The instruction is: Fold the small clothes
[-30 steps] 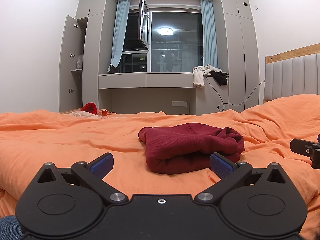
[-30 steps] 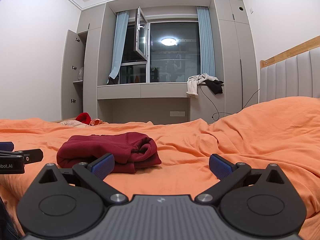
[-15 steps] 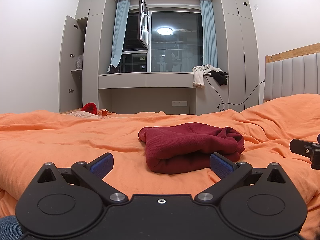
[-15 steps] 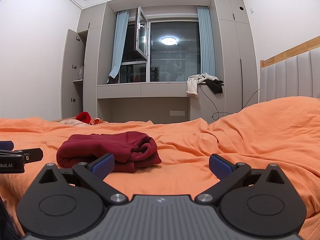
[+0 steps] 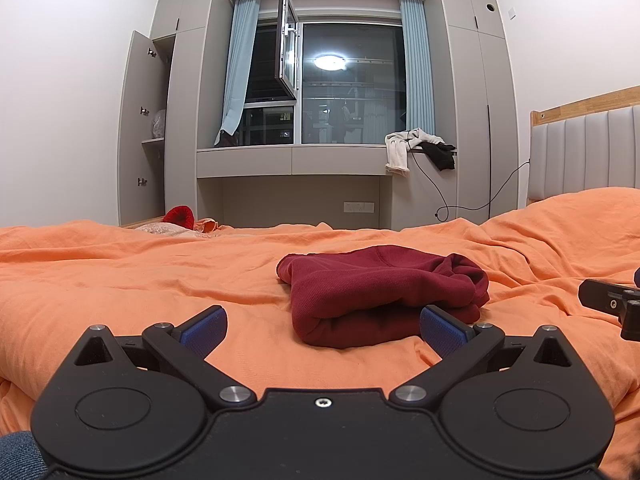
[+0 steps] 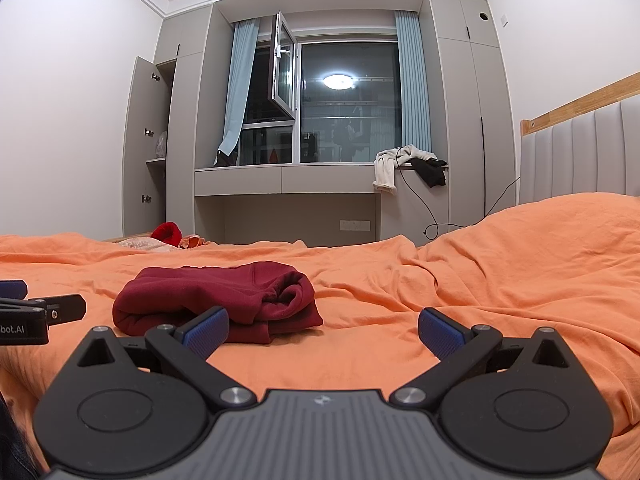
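Note:
A dark red garment lies folded in a thick bundle on the orange bedsheet. In the right wrist view it lies to the left of centre. My left gripper is open and empty, hovering just in front of the bundle. My right gripper is open and empty, to the right of the bundle and clear of it. Each gripper's tip shows at the edge of the other's view.
The orange sheet rises in a rumpled mound on the right, below the padded headboard. A red item and pale cloth lie at the far edge of the bed. Wardrobes, a window ledge with clothes and a cable stand beyond.
The right wrist view has shifted very slightly; the garment and the left gripper have not visibly moved.

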Demonstrator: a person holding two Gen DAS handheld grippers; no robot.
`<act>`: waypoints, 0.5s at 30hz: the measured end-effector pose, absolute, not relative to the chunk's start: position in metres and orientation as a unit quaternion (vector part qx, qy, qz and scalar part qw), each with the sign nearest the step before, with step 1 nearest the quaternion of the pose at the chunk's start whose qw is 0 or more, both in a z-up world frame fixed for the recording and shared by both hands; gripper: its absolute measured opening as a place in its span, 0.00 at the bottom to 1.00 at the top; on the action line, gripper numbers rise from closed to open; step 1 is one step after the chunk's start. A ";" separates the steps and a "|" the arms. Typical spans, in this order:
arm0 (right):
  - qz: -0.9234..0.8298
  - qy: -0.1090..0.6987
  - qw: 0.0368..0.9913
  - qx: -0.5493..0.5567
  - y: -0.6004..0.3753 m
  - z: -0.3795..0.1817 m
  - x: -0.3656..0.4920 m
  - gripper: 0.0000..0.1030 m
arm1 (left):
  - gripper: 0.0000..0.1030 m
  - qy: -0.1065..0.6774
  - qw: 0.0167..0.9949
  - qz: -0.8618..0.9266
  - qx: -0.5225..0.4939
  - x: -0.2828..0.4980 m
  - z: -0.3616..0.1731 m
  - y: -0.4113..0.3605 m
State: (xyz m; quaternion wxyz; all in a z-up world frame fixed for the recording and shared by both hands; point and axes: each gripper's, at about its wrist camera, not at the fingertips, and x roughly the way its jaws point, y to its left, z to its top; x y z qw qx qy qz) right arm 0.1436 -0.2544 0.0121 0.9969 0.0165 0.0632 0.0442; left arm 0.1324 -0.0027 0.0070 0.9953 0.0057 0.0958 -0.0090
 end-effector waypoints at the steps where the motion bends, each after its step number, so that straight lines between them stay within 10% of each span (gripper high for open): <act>1: 0.044 0.063 0.997 0.016 -0.254 0.012 0.144 1.00 | 0.99 0.096 0.995 -0.009 0.006 0.132 0.008 -0.003; 15: 0.044 0.064 0.997 0.016 -0.255 0.011 0.142 1.00 | 0.99 0.097 0.995 -0.009 0.006 0.132 0.008 -0.002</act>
